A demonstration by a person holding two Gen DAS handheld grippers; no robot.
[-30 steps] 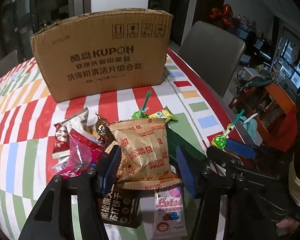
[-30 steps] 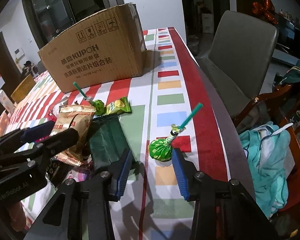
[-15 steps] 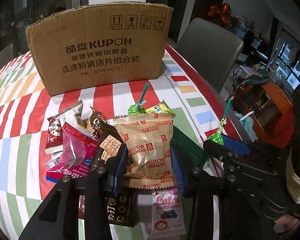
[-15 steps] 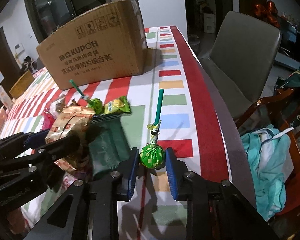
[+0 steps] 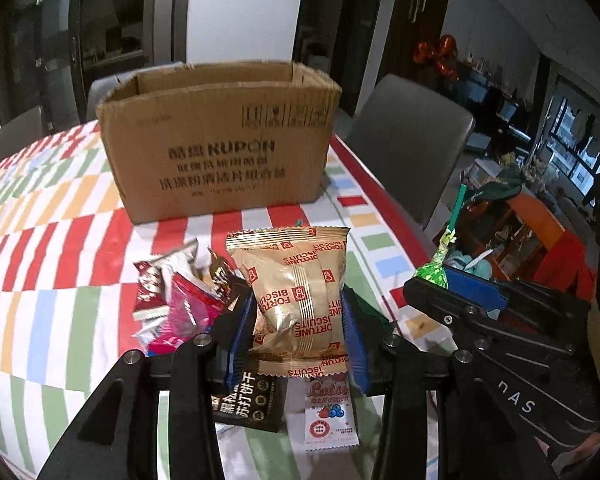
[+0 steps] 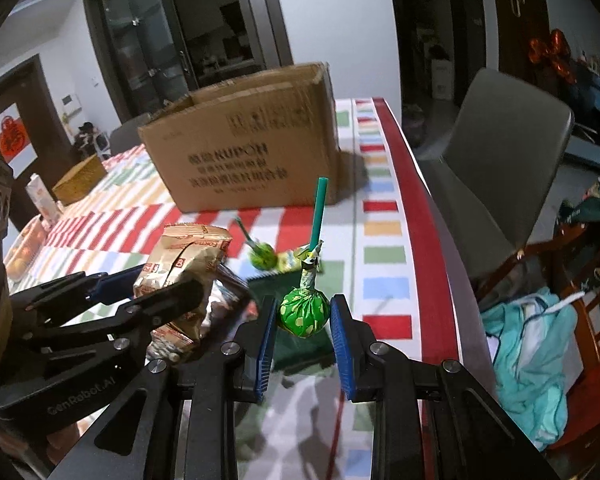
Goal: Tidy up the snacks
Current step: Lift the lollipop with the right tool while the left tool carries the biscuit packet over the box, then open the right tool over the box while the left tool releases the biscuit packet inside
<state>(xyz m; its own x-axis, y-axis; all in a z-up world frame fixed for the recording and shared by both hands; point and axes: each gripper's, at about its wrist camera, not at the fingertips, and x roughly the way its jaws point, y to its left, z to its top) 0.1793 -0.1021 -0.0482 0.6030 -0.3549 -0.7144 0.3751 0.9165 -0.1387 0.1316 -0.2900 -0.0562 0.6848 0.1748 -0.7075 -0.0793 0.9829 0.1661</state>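
My left gripper (image 5: 298,320) is shut on a gold Fortune Biscuits packet (image 5: 296,296) and holds it above the snack pile; the packet also shows in the right wrist view (image 6: 180,268). My right gripper (image 6: 303,320) is shut on a green lollipop (image 6: 305,312) with a teal stick, lifted off the table; it also shows in the left wrist view (image 5: 434,276). An open cardboard box (image 5: 220,152) stands at the back of the striped table (image 5: 52,256). A second green lollipop (image 6: 262,258) lies on the table.
Loose snacks lie under the left gripper: a red and pink wrapper pile (image 5: 172,300), a black biscuit pack (image 5: 252,400), a Lotso candy (image 5: 328,416). A dark green pouch (image 6: 284,284) lies in the middle. A grey chair (image 6: 496,168) stands at the table's right edge.
Both grippers closed, the left on the biscuit packet and the right on the lollipop, and both have lifted their items off the table.
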